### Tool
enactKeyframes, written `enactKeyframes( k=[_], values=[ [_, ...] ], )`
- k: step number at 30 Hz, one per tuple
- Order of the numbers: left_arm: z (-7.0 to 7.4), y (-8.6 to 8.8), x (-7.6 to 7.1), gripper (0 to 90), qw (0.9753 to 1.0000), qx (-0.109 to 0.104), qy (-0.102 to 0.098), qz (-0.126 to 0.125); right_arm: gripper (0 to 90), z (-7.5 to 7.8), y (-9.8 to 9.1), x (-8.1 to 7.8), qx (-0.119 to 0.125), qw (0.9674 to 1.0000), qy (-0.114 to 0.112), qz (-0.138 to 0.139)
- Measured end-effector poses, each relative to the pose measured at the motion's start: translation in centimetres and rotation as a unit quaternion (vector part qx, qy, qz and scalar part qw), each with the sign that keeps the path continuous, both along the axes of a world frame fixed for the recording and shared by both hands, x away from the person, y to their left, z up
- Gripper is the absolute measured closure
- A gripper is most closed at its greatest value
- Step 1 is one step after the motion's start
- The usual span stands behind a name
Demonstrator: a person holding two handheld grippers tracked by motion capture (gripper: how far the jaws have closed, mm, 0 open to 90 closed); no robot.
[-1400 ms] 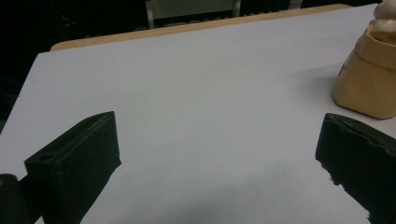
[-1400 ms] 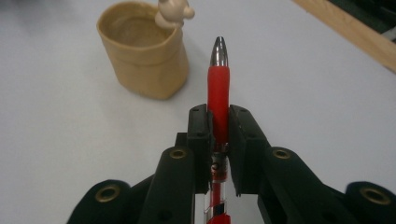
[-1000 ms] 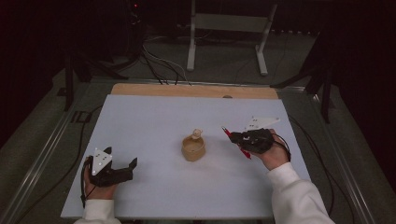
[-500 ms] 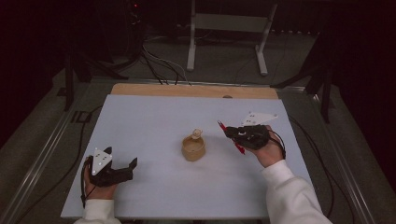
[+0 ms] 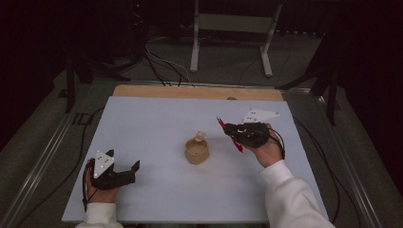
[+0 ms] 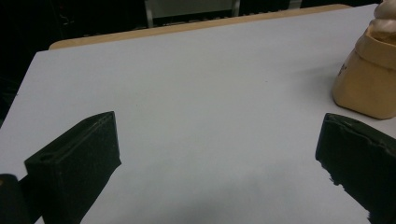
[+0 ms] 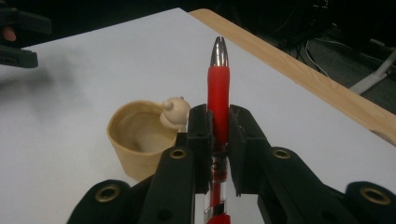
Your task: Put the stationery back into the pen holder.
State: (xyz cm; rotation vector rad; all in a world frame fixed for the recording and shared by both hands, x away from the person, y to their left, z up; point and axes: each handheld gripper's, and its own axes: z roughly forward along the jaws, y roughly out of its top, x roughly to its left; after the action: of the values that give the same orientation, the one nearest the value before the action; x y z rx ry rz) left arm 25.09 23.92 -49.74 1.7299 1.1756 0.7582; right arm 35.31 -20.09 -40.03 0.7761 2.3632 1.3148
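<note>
High view: pen clamped, other claw wide

High view shows a pale desk [image 5: 157,118] with a wooden far edge, in a dark room with cables and a metal stand [image 5: 228,33] on the floor behind. Raised above the desk, the right claw [image 5: 227,127] is closed tight on a red pen [image 7: 218,93], tip pointing out past the jaws. A tan cup [image 5: 196,150] stands just beside it, below the pen tip. Near the front edge, the left claw [image 5: 133,170] gapes wide, holding nothing, with the cup well off to its right.
</note>
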Motion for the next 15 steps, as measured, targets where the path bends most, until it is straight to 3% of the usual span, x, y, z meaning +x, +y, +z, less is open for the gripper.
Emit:
enactKeyframes(
  k=[15],
  values=[
    [0.0,0.0,0.0,0.3,1.0,0.001,0.0,-0.001,80.7,0.9,2.0,0.5,0.018,0.9998,-0.01,0.006]
  ],
)
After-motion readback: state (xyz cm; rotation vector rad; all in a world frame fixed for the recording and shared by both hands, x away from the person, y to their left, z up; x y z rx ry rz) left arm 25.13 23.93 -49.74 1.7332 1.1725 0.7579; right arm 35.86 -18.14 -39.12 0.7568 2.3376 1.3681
